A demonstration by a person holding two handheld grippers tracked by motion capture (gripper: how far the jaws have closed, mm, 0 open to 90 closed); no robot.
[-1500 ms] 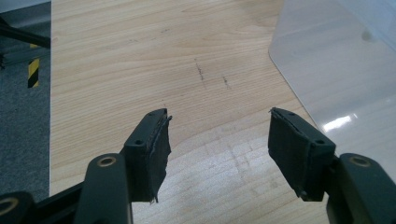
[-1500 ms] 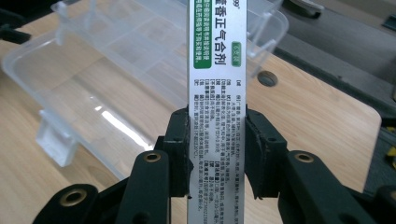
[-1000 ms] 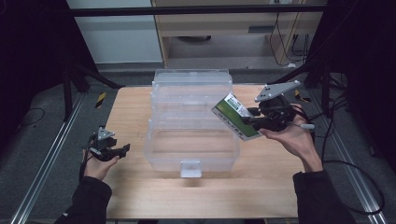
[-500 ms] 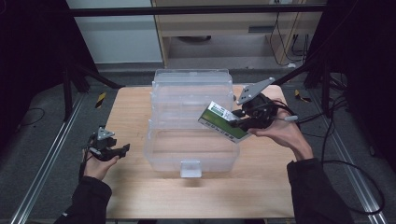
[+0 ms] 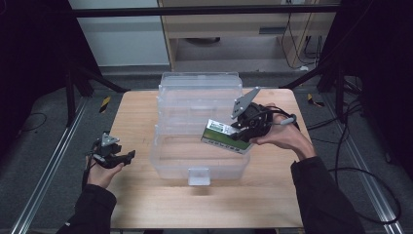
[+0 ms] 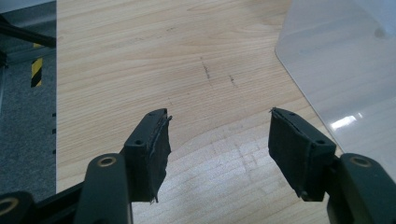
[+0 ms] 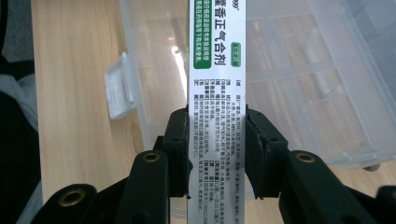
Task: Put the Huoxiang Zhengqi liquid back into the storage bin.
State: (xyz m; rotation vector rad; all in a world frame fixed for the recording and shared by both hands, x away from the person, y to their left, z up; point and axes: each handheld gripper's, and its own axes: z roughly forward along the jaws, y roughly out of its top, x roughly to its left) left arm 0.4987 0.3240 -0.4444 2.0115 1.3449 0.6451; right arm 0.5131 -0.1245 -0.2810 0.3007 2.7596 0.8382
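The flat white-and-green printed carton (image 5: 227, 137) is clamped across its narrow width by the right gripper (image 5: 243, 131); one pad (image 7: 180, 140) is seen pressed on each long edge. Its long axis runs straight out from the fingers, over the open clear plastic storage box (image 5: 160, 163) on the wooden bench (image 5: 136, 112), tilted above the front compartment. The left gripper (image 6: 218, 135), spread and empty, is held well apart at the box's left.

Box (image 5: 225, 137) above open bin (image 5: 195, 161), mid-table (image 5: 146, 195); left gripper (image 5: 127, 157) left of bin.
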